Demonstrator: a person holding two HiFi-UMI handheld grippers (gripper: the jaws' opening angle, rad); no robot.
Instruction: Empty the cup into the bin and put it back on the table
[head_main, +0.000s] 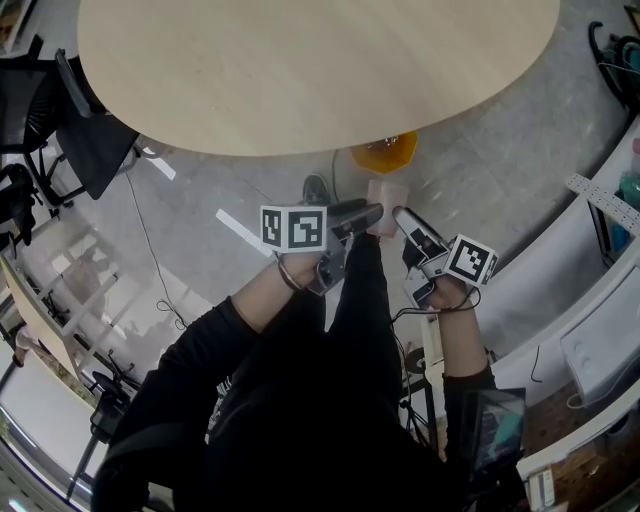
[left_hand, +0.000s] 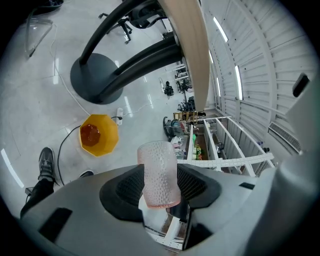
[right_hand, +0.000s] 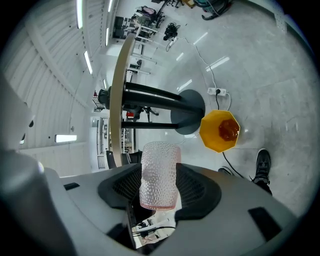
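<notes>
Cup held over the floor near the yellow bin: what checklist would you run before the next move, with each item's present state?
1. Left gripper grips the cup: ok, the cup sits between its jaws in the left gripper view.
2. Right gripper grips the cup: ok, the right gripper view shows the same.
3. Bin open and unobstructed: ok, it stands open on the floor with reddish waste inside.
4. Cup above the bin's opening: not ok; in the head view the cup is on the person's side of the bin, which lies partly under the table edge.
5. Cup has contents to pour out: cannot tell.
</notes>
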